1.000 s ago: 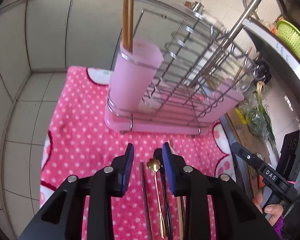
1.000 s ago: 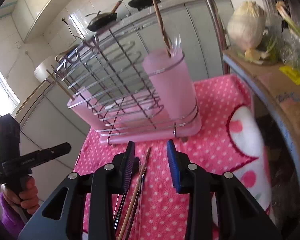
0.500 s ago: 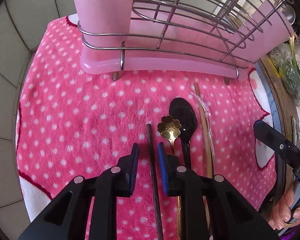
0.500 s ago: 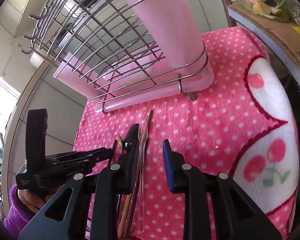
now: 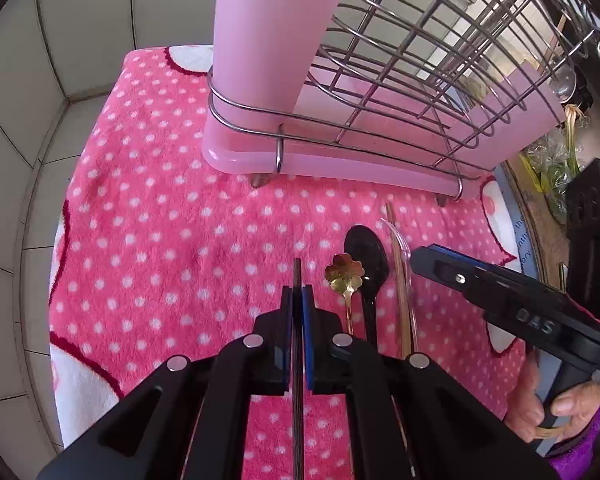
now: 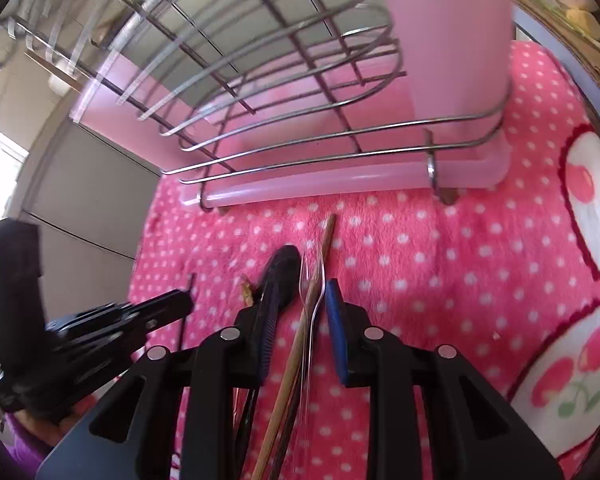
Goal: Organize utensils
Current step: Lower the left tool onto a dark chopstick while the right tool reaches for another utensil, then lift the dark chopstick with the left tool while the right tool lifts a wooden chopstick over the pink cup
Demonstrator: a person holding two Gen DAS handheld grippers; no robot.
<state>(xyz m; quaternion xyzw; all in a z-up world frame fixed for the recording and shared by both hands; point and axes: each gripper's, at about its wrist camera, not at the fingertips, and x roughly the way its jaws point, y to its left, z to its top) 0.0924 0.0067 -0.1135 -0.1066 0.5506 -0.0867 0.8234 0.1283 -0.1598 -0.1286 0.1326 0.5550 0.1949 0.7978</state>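
Utensils lie side by side on a pink dotted towel (image 5: 160,240). My left gripper (image 5: 297,294) is shut on a dark chopstick (image 5: 297,276), low on the towel. Right of it lie a gold flower-headed spoon (image 5: 345,274), a black spoon (image 5: 367,256), a wooden chopstick (image 5: 398,264) and a clear plastic fork (image 5: 400,236). My right gripper (image 6: 300,296) is open, its jaws either side of the wooden chopstick (image 6: 320,256) and clear fork (image 6: 312,280); the black spoon (image 6: 280,264) lies under its left finger. A pink utensil cup (image 5: 276,32) stands in the wire rack (image 5: 420,80).
The rack's pink drip tray (image 6: 340,184) stands just beyond the utensils. Grey tiled wall (image 5: 60,60) lies to the left. A wooden board edge with greens (image 5: 552,168) is at the right. The right gripper shows in the left wrist view (image 5: 500,292), the left one in the right wrist view (image 6: 100,320).
Both grippers have come down and closer to the towel. My left gripper has closed on the dark chopstick. My right gripper has moved over the wooden chopstick and clear fork.
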